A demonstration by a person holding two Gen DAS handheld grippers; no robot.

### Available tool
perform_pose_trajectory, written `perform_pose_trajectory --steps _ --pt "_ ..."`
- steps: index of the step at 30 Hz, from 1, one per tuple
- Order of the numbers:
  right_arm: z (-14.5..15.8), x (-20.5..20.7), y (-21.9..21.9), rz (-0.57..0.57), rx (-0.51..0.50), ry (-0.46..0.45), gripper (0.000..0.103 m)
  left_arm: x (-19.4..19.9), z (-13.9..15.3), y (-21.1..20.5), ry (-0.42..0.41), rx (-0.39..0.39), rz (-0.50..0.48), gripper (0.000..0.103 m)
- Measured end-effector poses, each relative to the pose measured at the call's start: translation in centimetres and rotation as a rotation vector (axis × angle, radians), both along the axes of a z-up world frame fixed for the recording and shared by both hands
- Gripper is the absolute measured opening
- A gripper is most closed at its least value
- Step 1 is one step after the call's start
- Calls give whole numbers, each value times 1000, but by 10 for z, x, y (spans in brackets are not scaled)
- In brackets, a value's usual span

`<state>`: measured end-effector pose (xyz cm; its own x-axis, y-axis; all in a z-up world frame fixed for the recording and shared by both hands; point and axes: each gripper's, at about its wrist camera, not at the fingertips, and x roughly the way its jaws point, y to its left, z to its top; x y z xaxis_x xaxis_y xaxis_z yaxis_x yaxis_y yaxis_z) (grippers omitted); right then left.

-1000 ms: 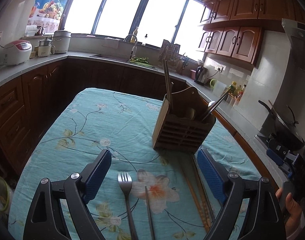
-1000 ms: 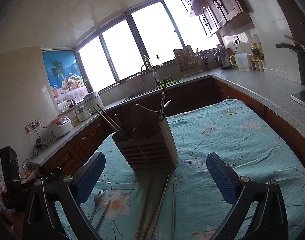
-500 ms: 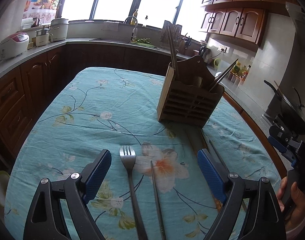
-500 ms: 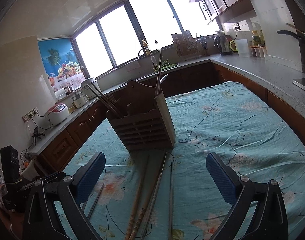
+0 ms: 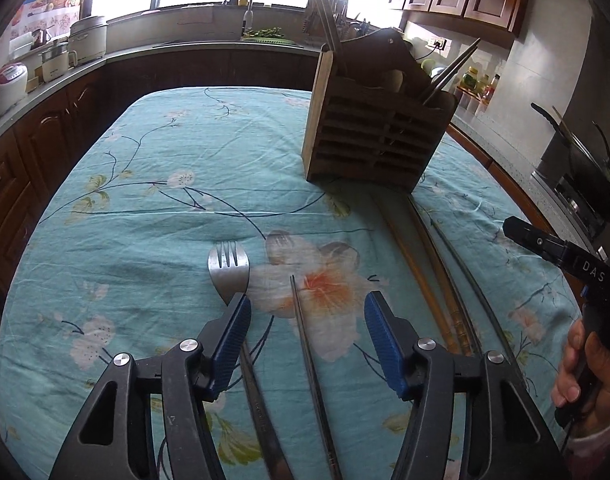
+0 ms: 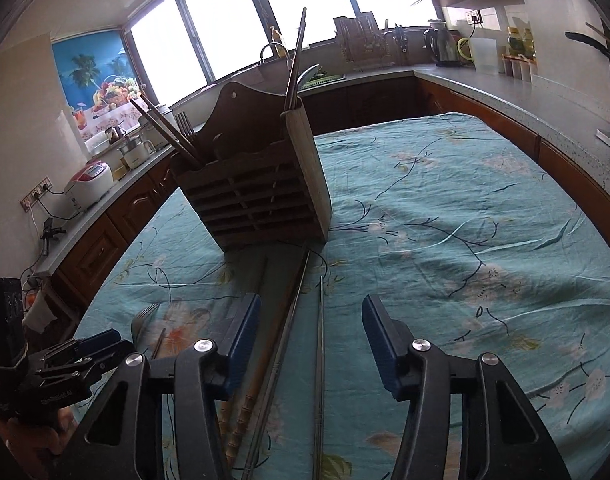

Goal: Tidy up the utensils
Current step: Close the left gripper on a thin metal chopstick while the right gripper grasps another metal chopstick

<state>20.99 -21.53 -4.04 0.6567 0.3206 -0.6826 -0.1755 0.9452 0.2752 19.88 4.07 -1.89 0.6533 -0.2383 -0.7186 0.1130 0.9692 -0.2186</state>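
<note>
Both tools hang low over the cloth-covered desk [image 5: 153, 184], on the near side of the wooden utensil caddy [image 5: 375, 136]. The left hand-held gripper [image 5: 307, 334] is at a middling width and closing, with nothing pinched yet: a single dark chopstick [image 5: 305, 332] runs up the gap between its blue pads, while the steel fork [image 5: 229, 266] lies just left of that chopstick, its neck passing under the left pad. The right hand-held gripper [image 6: 311, 340], also half wide and closing, straddles a thin metal chopstick [image 6: 320, 344], with another metal one and a pair of bamboo chopsticks [image 6: 261, 364] close by its left pad.

The risks, as I judge them: the left pad may catch the fork handle together with the chopstick, dragging both. On the right, the crowded sticks could be swept in together, or a thin one may roll away on the wrinkled cloth. The caddy already holds upright chopsticks that a lifted stick could knock.
</note>
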Motion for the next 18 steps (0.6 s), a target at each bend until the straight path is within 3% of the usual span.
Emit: perform_pose_trajectory --steps 9,18 --pt "-23 18 9 40 -36 83 46 31 -19 -9 91 -4 -32 36" --pt "-36 37 16 74 -90 136 38 49 -29 -11 117 1 -36 28"
